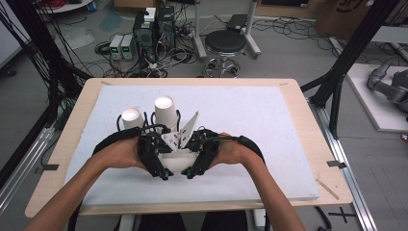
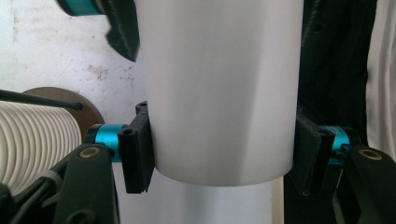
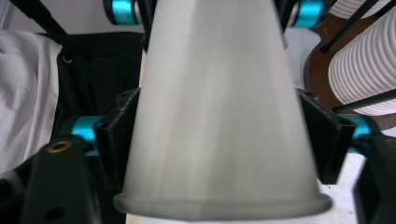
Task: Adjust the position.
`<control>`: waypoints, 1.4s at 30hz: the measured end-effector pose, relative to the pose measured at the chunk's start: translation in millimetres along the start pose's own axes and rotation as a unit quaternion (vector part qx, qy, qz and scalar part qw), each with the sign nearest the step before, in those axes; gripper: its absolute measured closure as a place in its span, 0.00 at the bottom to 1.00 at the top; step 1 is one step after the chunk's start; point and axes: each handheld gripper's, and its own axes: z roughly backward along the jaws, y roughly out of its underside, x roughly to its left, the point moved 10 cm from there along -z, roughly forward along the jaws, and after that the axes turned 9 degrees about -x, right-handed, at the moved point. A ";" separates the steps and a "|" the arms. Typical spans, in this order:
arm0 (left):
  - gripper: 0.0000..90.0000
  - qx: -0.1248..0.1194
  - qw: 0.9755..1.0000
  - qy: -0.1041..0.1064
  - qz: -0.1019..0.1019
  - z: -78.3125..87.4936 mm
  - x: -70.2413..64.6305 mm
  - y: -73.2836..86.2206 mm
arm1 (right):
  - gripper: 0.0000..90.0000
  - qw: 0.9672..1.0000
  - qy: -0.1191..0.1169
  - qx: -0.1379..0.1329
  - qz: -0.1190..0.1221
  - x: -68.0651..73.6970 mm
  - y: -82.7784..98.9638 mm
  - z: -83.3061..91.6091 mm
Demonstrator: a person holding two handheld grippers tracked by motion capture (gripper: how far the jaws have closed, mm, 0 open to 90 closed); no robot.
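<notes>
White and smooth, the tapered paper cup (image 2: 219, 88) is lying level just above the table (image 1: 298, 159), near the person. Left gripper (image 2: 219, 154) fingers are pinching its base end; right gripper (image 3: 224, 140) fingers are flanking its rim end.

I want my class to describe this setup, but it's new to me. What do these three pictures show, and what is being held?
No robot here: a person holds a two-jaw gripper in each hand. The high view looks down on a white-topped table, where two stacks of white cups stand just beyond. The other two pictures come from cameras riding on the grippers, looking along their black jaws. The left gripper is clamped on a white cup, base toward its camera. The right gripper flanks a white cup too, rim toward its camera; whether it squeezes, I cannot tell.
</notes>
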 end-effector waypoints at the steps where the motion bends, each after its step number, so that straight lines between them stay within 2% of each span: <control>1: 0.39 0.000 1.000 -0.001 -0.001 -0.9 0.0 0.1 | 0.24 1.000 0.002 -0.003 -0.001 -0.2 -0.8 0.7; 2: 0.39 0.002 1.000 -0.001 -0.003 -1.4 0.2 0.2 | 0.24 1.000 0.001 -0.012 0.010 -2.1 -2.6 0.1; 4: 0.39 0.001 1.000 0.000 -0.003 -3.9 -0.5 0.8 | 0.23 1.000 0.004 -0.020 -0.002 -1.3 -4.5 2.4; 14: 0.39 0.003 1.000 0.004 0.003 -11.1 -2.4 5.6 | 0.22 0.997 0.012 -0.072 -0.003 -1.7 -15.3 17.4; 23: 0.39 0.001 1.000 -0.003 0.000 -12.1 -1.6 6.9 | 0.22 0.995 0.015 -0.095 -0.005 -1.8 -20.3 24.9; 26: 0.39 -0.007 1.000 0.001 0.001 -13.0 -2.8 8.0 | 0.22 0.995 0.015 -0.102 -0.003 -1.4 -21.4 27.1; 28: 0.40 -0.009 1.000 -0.005 -0.005 -13.3 -1.5 9.6 | 0.22 0.994 0.017 -0.107 -0.002 -1.6 -22.1 29.2; 29: 0.40 -0.017 1.000 0.000 0.006 -13.8 -4.0 9.4 | 0.22 0.994 0.017 -0.110 -0.002 -1.5 -22.5 30.5; 30: 0.40 -0.019 1.000 -0.001 -0.001 -12.8 -3.0 9.8 | 0.22 0.993 0.017 -0.115 -0.002 -1.4 -23.1 31.9; 33: 0.40 -0.033 0.999 -0.002 0.000 -10.8 -2.9 10.4 | 0.22 0.992 0.018 -0.126 -0.001 -1.3 -24.2 35.5; 34: 0.40 -0.042 0.999 -0.002 0.006 -10.2 -3.8 10.5 | 0.22 0.992 0.019 -0.127 -0.005 -1.1 -23.8 36.8; 36: 0.40 -0.044 0.999 -0.004 0.003 -8.4 -3.4 12.6 | 0.22 0.991 0.022 -0.134 -0.004 -2.0 -23.9 39.4; 41: 0.40 -0.062 0.998 -0.004 0.014 -3.3 -4.2 18.5 | 0.22 0.990 0.027 -0.141 -0.004 -3.2 -20.3 44.2; 42: 0.40 -0.062 0.998 -0.006 0.010 -2.4 -3.7 20.3 | 0.22 0.989 0.027 -0.142 -0.006 -3.2 -19.6 44.9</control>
